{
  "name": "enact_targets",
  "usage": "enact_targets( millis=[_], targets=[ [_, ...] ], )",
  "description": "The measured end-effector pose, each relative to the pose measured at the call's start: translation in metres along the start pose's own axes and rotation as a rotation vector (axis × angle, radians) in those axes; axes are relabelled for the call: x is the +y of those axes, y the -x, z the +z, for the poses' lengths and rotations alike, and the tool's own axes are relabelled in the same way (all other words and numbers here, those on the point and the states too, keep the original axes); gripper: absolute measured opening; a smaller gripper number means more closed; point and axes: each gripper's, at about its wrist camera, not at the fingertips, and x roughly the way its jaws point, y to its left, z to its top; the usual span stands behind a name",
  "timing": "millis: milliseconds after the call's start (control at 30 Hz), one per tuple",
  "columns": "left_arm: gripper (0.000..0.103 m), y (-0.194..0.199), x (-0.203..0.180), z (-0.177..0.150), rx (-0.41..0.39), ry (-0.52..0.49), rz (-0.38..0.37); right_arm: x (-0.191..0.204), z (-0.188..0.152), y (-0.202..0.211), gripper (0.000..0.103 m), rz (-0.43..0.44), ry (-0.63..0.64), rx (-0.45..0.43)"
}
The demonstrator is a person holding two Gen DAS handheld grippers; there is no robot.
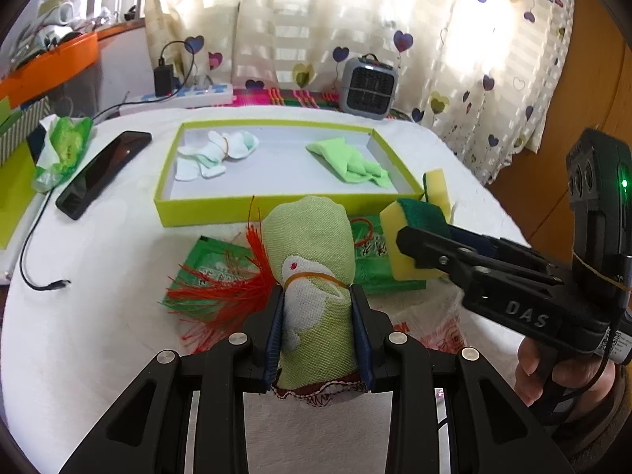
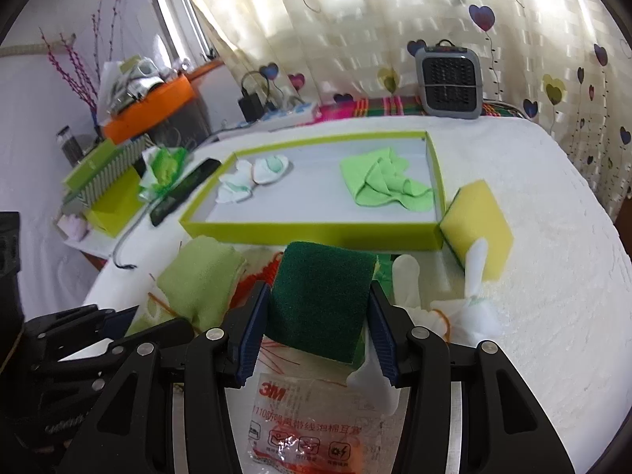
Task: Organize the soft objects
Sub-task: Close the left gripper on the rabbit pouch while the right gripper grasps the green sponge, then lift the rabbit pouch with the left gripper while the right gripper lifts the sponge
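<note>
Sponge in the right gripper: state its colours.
The sponge is yellow with a dark green scouring face, clearest in the left wrist view.

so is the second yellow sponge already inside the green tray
No, the second yellow sponge sits on the white cloth outside the green tray, against its right corner.

Pale-green pouch [image 1: 312, 276] (perhaps white-figured), yellow-and-dark-green sponge [image 1: 410, 233], lime-rimmed grey tray [image 1: 205, 209].

Bare tray floor [image 1: 276, 166] between socks [image 1: 215, 154] and green cloth [image 1: 349, 162]
</note>
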Motion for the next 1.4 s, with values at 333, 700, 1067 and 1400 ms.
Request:
enact_targets(
  millis=[333, 700, 1067, 1400],
  targets=[
    [0.03, 0.013, 0.006, 0.012, -0.042, 0.011, -0.027, -0.012, 0.011, 0.018, 0.05, 0.093, -0.067, -0.044],
    [0.03, 0.019, 0.015, 0.02, -0.065, 0.045, -0.078, -0.028, 0.018, 0.026, 0.05, 0.287, -0.186, -0.104],
    [0.03, 0.024, 0.012, 0.025, -0.089, 0.036, -0.115, -0.052, 0.019, 0.033, 0.05, 0.484, -0.347, -0.143],
    [0.03, 0.02, 0.006, 0.023, -0.08, 0.03, -0.138, -0.053, 0.013, 0.033, 0.051, 0.364, -0.297, -0.085]
  ],
)
